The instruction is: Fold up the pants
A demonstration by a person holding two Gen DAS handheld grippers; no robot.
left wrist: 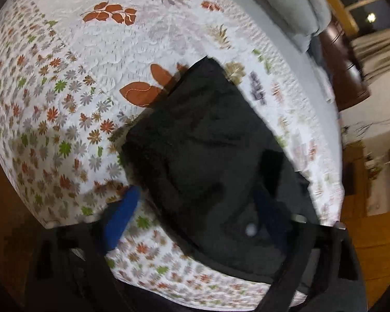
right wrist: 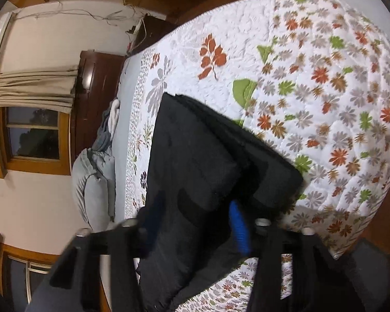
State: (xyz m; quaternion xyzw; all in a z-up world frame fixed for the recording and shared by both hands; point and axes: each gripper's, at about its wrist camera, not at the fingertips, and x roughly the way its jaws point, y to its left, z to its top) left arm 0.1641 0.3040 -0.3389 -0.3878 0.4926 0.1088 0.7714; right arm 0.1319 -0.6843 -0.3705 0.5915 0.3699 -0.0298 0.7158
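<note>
The quilted bed (left wrist: 96,52) is seen beneath the black pants (left wrist: 208,143), already folded compact there. Little folding seems left. Cloth is pinched by the left tool (left wrist: 197,208) and right tool (right wrist: 195,215).

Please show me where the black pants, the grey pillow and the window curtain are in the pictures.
black pants (left wrist: 208,140): left wrist view, middle of the folded cloth.
grey pillow (right wrist: 91,182): right wrist view, its side.
window curtain (right wrist: 36,88): right wrist view, gathered folds.
</note>
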